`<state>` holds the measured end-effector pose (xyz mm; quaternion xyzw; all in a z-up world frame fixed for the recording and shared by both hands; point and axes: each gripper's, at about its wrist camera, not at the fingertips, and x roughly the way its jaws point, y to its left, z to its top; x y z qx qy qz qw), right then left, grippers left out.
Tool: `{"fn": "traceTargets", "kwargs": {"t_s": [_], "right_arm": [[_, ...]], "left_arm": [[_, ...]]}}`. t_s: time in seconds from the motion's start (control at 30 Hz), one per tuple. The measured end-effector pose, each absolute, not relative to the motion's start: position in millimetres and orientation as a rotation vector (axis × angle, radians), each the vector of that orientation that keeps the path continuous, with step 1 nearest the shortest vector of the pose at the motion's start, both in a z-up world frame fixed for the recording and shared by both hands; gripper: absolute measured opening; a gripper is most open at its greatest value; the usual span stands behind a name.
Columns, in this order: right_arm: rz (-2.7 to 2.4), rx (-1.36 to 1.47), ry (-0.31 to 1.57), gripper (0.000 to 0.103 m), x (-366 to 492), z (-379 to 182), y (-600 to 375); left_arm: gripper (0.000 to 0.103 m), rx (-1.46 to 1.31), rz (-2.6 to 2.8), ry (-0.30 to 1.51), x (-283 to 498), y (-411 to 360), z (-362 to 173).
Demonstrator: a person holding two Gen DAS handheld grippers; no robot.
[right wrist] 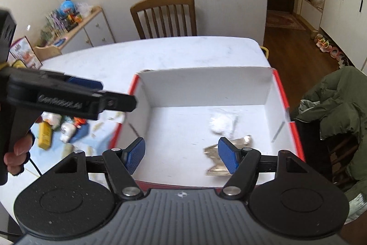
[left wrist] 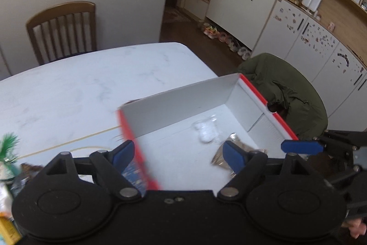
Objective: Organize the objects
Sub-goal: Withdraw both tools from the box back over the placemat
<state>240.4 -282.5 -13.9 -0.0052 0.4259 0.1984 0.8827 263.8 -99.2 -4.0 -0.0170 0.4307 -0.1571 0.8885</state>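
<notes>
A white marble-look table (right wrist: 174, 54) fills most of both views, with a slatted wooden chair (right wrist: 164, 15) at its far edge and a green jacket (right wrist: 335, 102) draped over a seat off its right side. On the near right part of the table stands an open cardboard box (right wrist: 206, 88), red outside and white inside, its walls thin and folded, so it looks light and likely to slide or buckle if pushed by one wall; it would be better steadied at a corner or by the rim. On the box floor lie two small things: a clear plastic bag of something white (right wrist: 223, 122) toward the far right, and just near of it a crinkled silvery-brown foil packet (right wrist: 215, 153). Both look soft, light and slippery, so a pinch on a flat edge or corner of the film should hold better than a squeeze on the bulge. Left of the box, on a pale blue mat, a blurred scatter of items waits, among them a yellow carton (right wrist: 44, 134) and a small white bottle (right wrist: 66, 130); these look rigid enough to take across the body. The right gripper (right wrist: 181, 155) hangs over the near rim of the box, fingers spread wide and empty. The left gripper (left wrist: 180, 157) also stands wide and holds nothing, straddling the box's left wall.
</notes>
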Motion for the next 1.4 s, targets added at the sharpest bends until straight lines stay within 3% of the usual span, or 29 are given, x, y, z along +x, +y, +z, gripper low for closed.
{"fn": "traceTargets", "kwargs": {"t_s": [0.6,0.67,1.07,1.4], "right_arm": [[0.537,0.008,0.827,0.07,188,-3,-155],[0.545,0.007,0.832,0.073,186,-5,-140],[0.556,-0.046,0.877,0.082,178,-34,-72],[0.568,-0.143,0.96,0.082,174,-79,-29]], "left_arm": [[0.099,-0.036,-0.179,0.829,173,54,-8],[0.102,-0.021,-0.177,0.821,164,68,-12],[0.102,-0.03,-0.078,0.839,139,137,-51],[0.102,-0.194,0.038,0.88,144,175,-93]]}}
